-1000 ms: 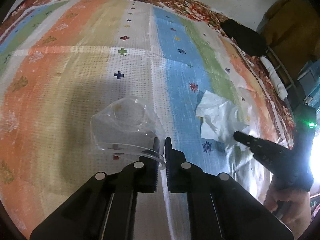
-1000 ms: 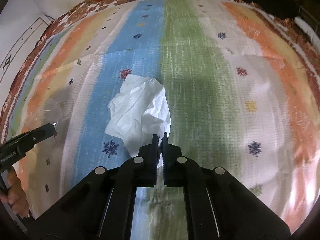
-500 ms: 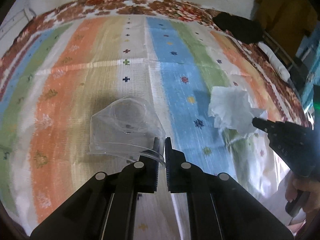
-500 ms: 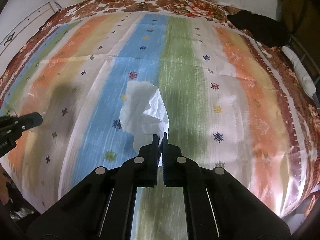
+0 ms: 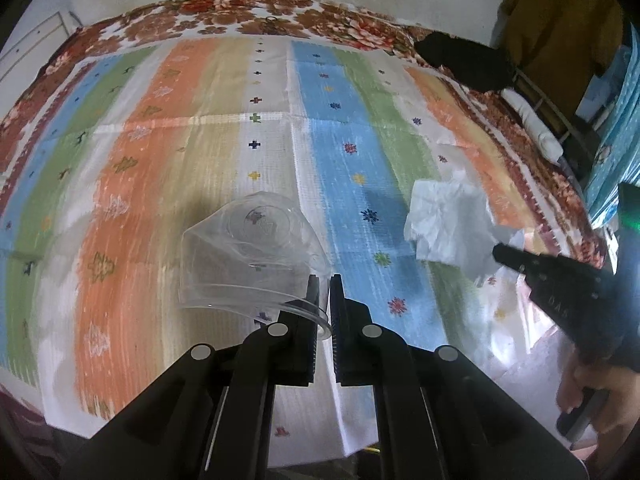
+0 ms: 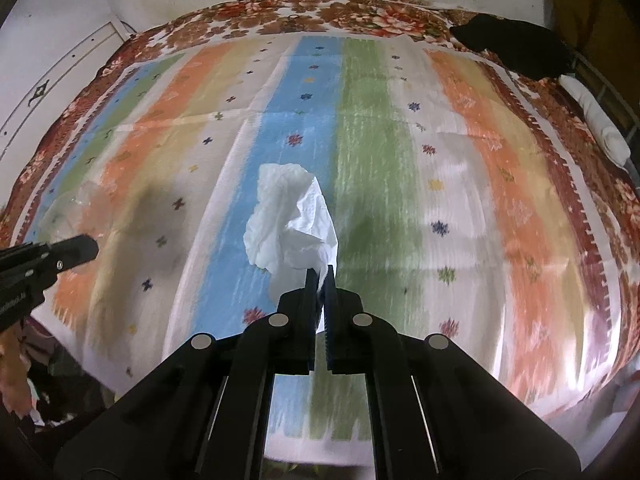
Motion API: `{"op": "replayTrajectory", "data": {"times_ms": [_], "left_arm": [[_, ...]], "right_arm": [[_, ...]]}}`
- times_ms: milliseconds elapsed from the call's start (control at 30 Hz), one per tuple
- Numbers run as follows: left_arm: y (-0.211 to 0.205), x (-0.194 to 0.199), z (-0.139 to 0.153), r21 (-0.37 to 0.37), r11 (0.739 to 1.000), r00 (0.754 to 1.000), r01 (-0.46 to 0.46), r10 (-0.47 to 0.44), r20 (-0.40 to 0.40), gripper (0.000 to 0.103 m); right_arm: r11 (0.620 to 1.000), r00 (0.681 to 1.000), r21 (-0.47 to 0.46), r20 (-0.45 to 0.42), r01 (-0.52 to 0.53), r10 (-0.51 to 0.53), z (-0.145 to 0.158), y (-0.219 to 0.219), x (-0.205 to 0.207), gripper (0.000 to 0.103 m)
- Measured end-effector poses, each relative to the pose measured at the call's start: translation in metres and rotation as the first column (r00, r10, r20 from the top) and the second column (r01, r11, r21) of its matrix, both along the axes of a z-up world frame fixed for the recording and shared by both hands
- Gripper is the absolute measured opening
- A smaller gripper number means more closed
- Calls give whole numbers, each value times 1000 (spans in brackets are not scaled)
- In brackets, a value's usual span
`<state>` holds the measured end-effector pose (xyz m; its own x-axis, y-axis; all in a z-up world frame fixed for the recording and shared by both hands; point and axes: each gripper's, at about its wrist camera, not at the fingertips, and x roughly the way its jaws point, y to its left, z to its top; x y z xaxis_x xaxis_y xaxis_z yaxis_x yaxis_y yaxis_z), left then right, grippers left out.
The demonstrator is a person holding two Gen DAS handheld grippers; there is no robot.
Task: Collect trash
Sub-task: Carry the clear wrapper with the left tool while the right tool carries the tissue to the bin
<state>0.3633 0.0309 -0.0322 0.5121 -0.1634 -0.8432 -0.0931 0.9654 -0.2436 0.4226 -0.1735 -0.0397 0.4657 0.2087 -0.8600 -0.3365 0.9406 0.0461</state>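
Both pieces of trash are picked up: the left gripper (image 5: 324, 294) has its fingers clamped on a clear plastic cup (image 5: 250, 256), the right gripper (image 6: 318, 280) on a crumpled tissue (image 6: 290, 224). In both views the bed (image 5: 200, 152) shows no other trash, and no bin is visible, so dropping them off seems to be what is left.

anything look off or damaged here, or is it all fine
Nothing is spilled. The clear plastic cup in the left hand-held gripper is crushed out of shape, pinched by its rim. The white tissue in the right hand-held gripper is crumpled. Both look like trash, not mishaps.
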Motion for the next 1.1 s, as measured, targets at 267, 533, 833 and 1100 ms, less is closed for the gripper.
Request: {"op": "replayTrajectory", "data": {"times_ms": [267, 533, 833, 1100], "left_arm": [[3, -47, 30, -60, 998, 998, -8, 12, 66, 5], [4, -97, 54, -141, 990, 995, 2, 11, 96, 5], [-3, -150, 75, -147, 989, 986, 29, -5, 164, 5], [-6, -190, 77, -177, 983, 982, 51, -17, 190, 5]], "right_arm": [[999, 998, 28, 31, -47, 46, 23, 3, -41, 2], [993, 993, 74, 80, -95, 89, 55, 1, -93, 2], [989, 993, 109, 76, -104, 96, 60, -7, -146, 2], [980, 988, 143, 97, -135, 122, 64, -11, -187, 2]]}}
